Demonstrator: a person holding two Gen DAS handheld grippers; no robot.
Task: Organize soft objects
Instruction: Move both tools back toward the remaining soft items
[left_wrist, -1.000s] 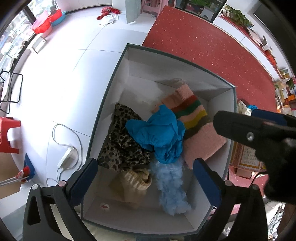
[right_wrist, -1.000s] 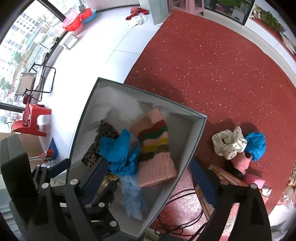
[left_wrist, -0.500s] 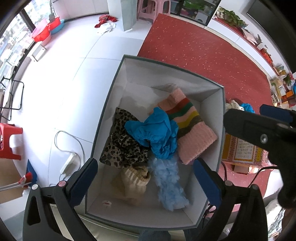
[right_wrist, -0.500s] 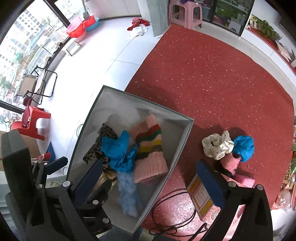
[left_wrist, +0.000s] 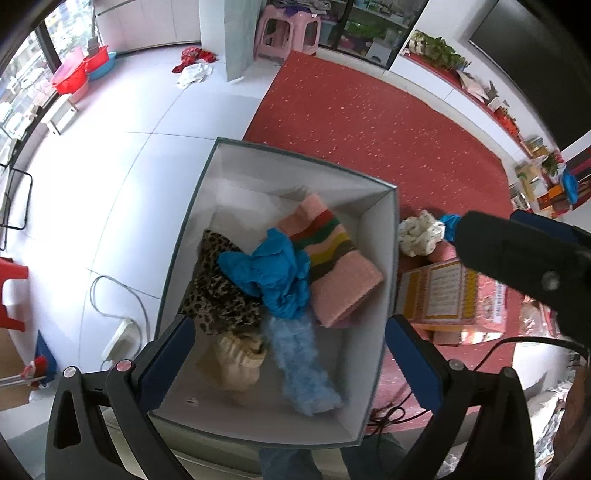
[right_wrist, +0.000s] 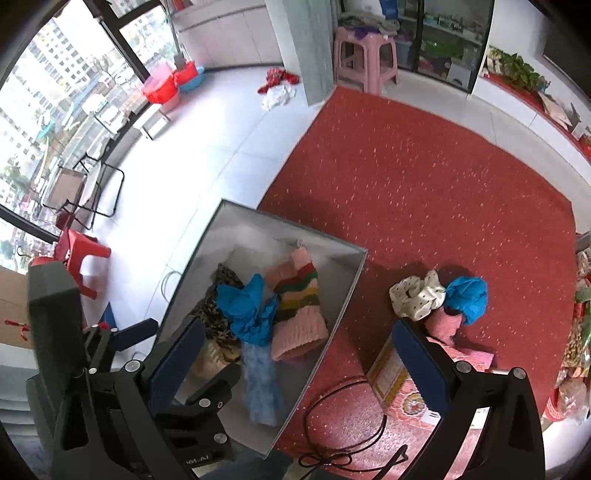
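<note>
A white box (left_wrist: 388, 258) (right_wrist: 343, 295) stands on the floor. In it lie a striped pink knit hat (left_wrist: 332, 254) (right_wrist: 299, 314), a blue cloth (left_wrist: 273, 277) (right_wrist: 247, 314), a leopard cloth (left_wrist: 218, 291), a beige knit piece (left_wrist: 240, 358) and a light blue fluffy piece (left_wrist: 303, 369) (right_wrist: 262, 387). On the red carpet to the right of the box lie a white dotted scrunchie (right_wrist: 417, 295) (left_wrist: 421, 232), a blue piece (right_wrist: 467, 297) and a pink piece (right_wrist: 445, 323). My left gripper (left_wrist: 288, 354) is open and empty above the box. My right gripper (right_wrist: 299, 362) is open and empty, high above the box's right edge.
A pink and yellow carton (left_wrist: 447, 295) (right_wrist: 399, 384) lies by the box. A black cable (right_wrist: 332, 424) loops on the carpet. A white power strip (left_wrist: 118, 339) lies left on the tiles. Red stool (right_wrist: 77, 254), pink stool (right_wrist: 365, 55) and basins (right_wrist: 162, 85) stand further off.
Both grippers have risen away from the box, so it looks smaller and more of the room shows. The objects have not moved.
</note>
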